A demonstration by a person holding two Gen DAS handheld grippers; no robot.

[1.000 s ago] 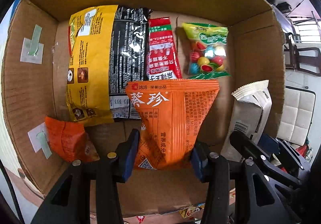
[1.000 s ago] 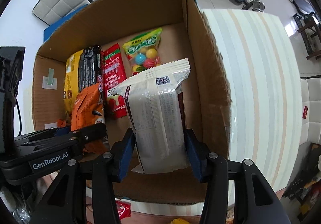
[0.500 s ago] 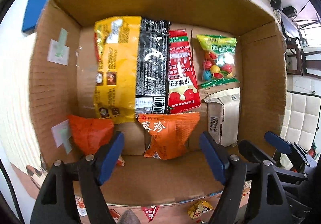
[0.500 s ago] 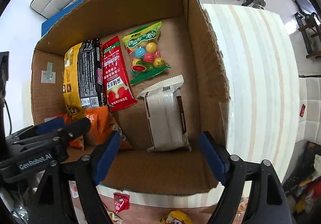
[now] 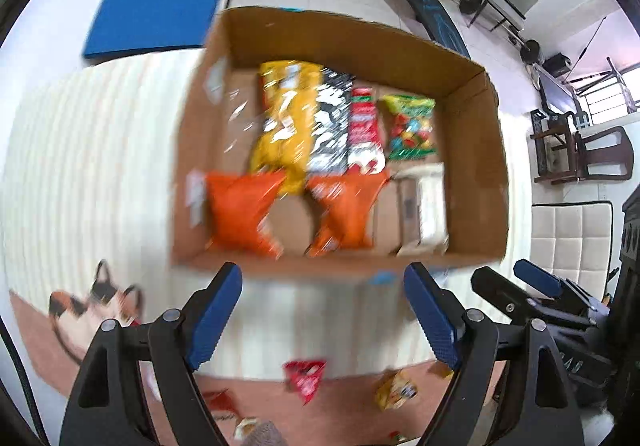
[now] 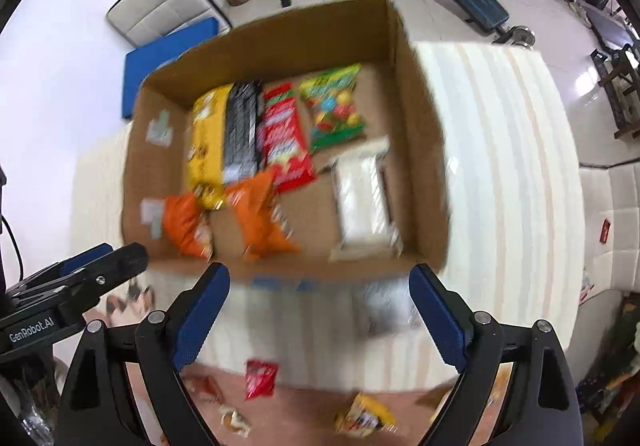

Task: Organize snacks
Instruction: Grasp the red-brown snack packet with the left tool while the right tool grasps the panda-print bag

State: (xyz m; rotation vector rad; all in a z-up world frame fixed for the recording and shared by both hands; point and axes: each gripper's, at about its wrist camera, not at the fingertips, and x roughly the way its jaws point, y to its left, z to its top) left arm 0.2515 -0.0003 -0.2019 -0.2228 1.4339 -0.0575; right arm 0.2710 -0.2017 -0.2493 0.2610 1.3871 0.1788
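Note:
A cardboard box stands on a striped cloth and holds several snack packs. An orange pack and a white pack lie near its front wall, with a second orange pack at the left. My left gripper is open and empty, in front of and above the box. My right gripper is open and empty, likewise in front of the box. Both views are blurred.
Loose snack packs lie on the pinkish surface in front of the cloth: a red one and a yellow one. A cat picture is at the left. Chairs and gym gear stand behind.
Both grippers let go of their packs, the orange one on the left and the white one on the right, which now lie in the box. Both grippers have pulled back out of the box.

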